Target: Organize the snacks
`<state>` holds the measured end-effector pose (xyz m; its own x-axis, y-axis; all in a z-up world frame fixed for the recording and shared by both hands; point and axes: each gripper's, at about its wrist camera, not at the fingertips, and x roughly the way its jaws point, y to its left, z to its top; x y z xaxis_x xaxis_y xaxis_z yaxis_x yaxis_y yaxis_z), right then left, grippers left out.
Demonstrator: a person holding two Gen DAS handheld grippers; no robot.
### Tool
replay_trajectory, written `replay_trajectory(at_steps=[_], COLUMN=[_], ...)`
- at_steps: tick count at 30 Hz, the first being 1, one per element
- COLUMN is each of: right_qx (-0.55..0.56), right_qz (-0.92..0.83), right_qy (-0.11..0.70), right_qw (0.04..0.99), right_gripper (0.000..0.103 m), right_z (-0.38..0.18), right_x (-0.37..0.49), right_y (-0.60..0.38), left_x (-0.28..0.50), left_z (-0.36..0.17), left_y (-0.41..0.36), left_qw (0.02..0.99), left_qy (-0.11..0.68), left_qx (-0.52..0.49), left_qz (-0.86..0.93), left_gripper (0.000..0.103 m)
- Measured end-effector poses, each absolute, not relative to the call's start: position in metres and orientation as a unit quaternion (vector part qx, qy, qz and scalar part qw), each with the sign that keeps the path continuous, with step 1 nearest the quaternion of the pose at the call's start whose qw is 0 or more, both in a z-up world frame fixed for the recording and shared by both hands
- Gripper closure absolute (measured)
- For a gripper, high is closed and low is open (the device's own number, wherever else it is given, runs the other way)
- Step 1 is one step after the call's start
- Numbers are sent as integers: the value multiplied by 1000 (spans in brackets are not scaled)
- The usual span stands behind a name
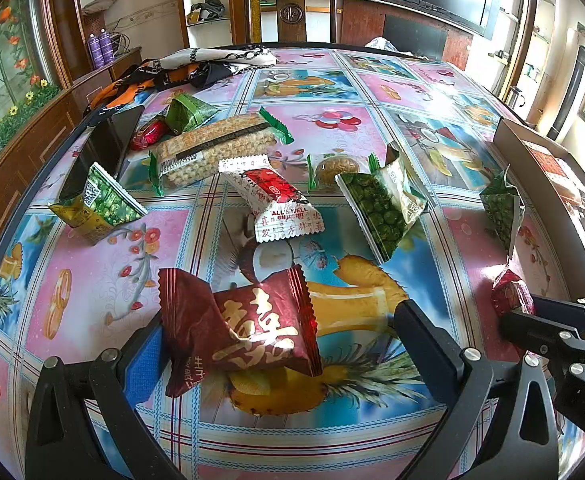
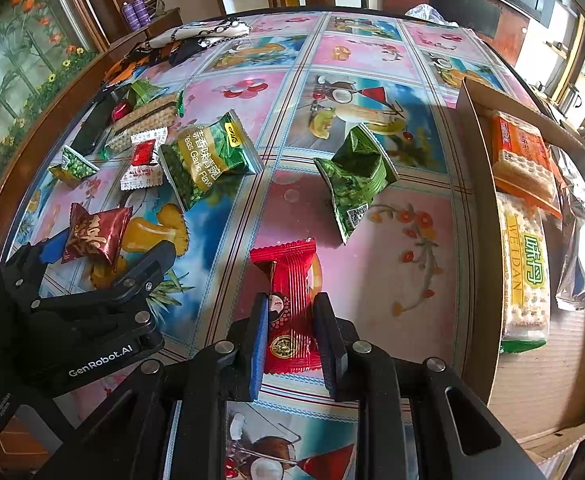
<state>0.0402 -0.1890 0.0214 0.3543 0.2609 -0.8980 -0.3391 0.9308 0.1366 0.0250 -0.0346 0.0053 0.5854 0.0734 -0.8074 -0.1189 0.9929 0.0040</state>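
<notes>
Snack packets lie scattered on a table with a fruit-print cloth [image 1: 332,128]. My left gripper [image 1: 280,344] is open around a dark red packet with gold characters [image 1: 248,328]; its left pad touches the packet and the right finger stands apart. That packet also shows in the right wrist view [image 2: 94,236]. My right gripper [image 2: 291,332] is shut on a bright red packet [image 2: 288,280] lying on the cloth; it shows in the left wrist view [image 1: 510,292]. Green pea packets [image 2: 204,160] [image 2: 354,176] lie beyond.
A cardboard box [image 2: 476,184] on the right holds cracker packs [image 2: 526,264]. A long wafer pack [image 1: 216,152], a red-white candy [image 1: 280,200], a phone [image 1: 104,148] and a patterned scarf [image 1: 196,68] lie farther back. A wooden chair [image 1: 290,8] stands behind the table.
</notes>
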Motion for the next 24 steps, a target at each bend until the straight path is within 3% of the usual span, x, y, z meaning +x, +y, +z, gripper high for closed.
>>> replay_trajectory(at_steps=[24], right_qx=[-47], right_qz=[168], right_qy=[537], right_qw=[825], right_gripper=[77], right_z=[21], right_x=[40], right_y=[-185], left_x=[25], left_z=[5], left_y=[-35], left_qw=[890], left_qy=[452], left_qx=[-25], left_qz=[54], left_gripper=[0])
